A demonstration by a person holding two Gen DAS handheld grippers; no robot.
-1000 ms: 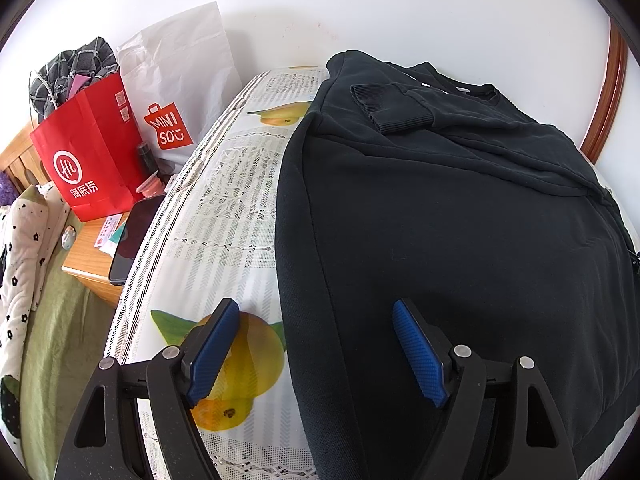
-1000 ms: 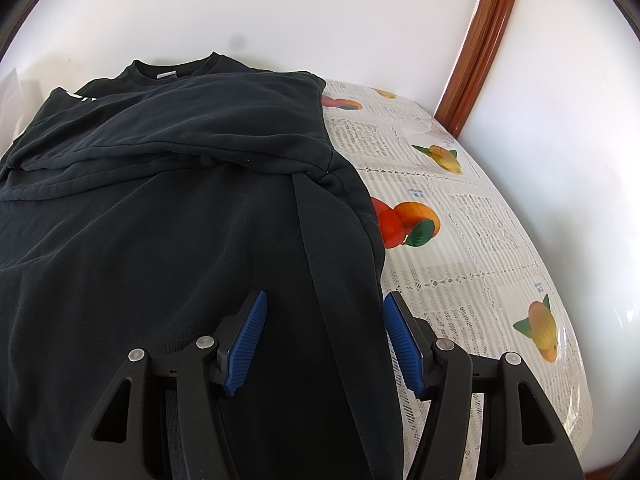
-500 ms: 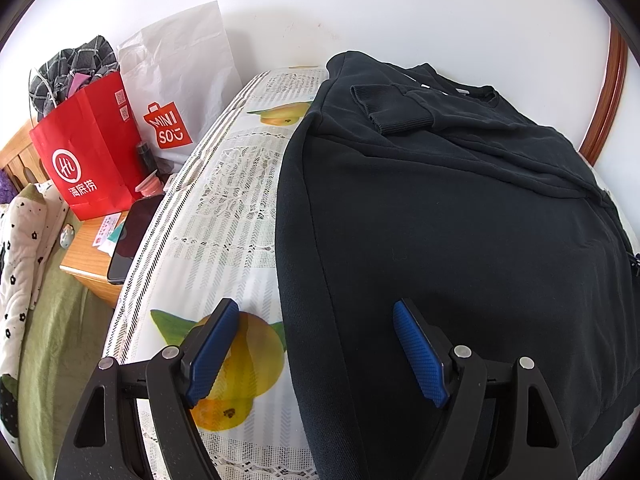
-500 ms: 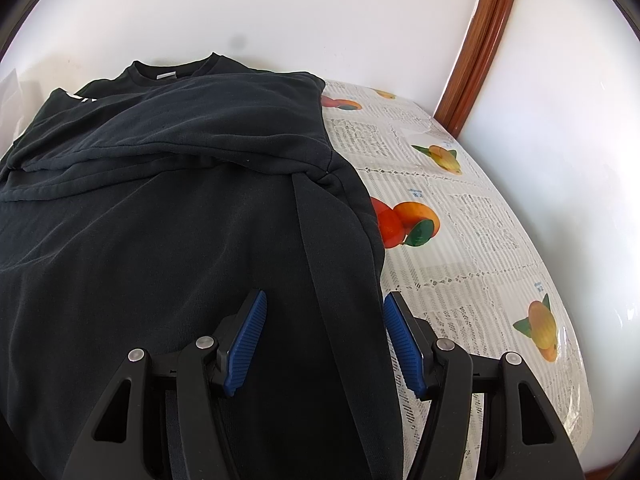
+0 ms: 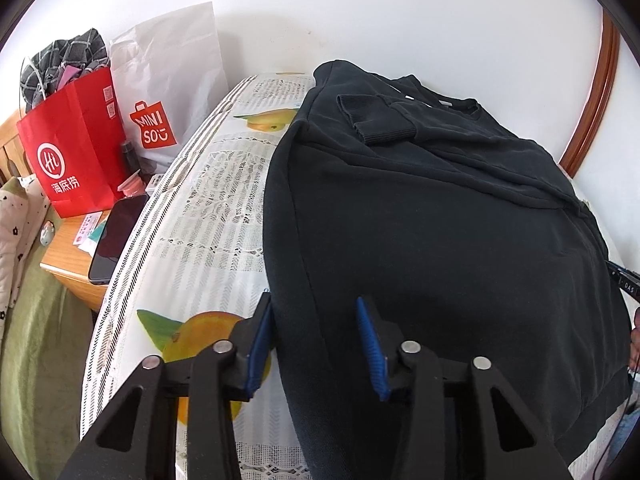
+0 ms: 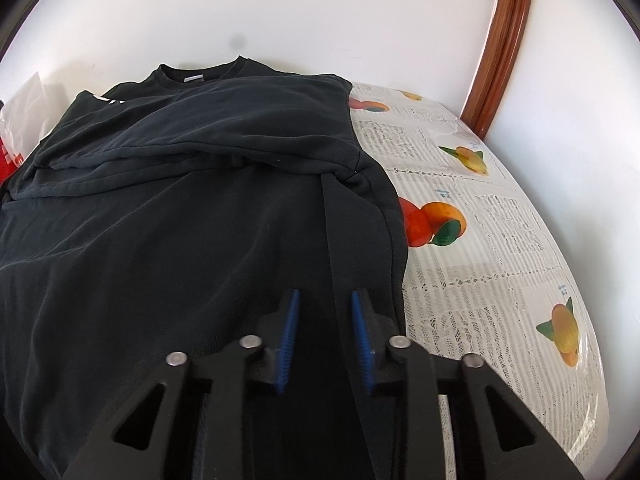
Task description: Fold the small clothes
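Note:
A black sweatshirt (image 5: pixel 440 248) lies flat on the table, sleeves folded across its chest, collar toward the wall. It also shows in the right wrist view (image 6: pixel 180 240). My left gripper (image 5: pixel 314 340) is partly open, its jaws straddling the sweatshirt's left side edge near the hem. My right gripper (image 6: pixel 324 332) is partly open over the sweatshirt's right side, near the hem, with a fold line running between its jaws. Neither has closed on the cloth.
The table wears a white fruit-print cloth (image 5: pixel 208 216), also seen in the right wrist view (image 6: pixel 500 240). A red bag (image 5: pixel 68 148), a white Miniso bag (image 5: pixel 164 96) and a phone (image 5: pixel 116 236) sit on a low stand left. A wooden frame (image 6: pixel 504 40) rises at right.
Both grippers' jaws have narrowed from wide open to partly open. The left gripper has shifted right so its jaws straddle the sweatshirt's edge. The sweatshirt has not moved.

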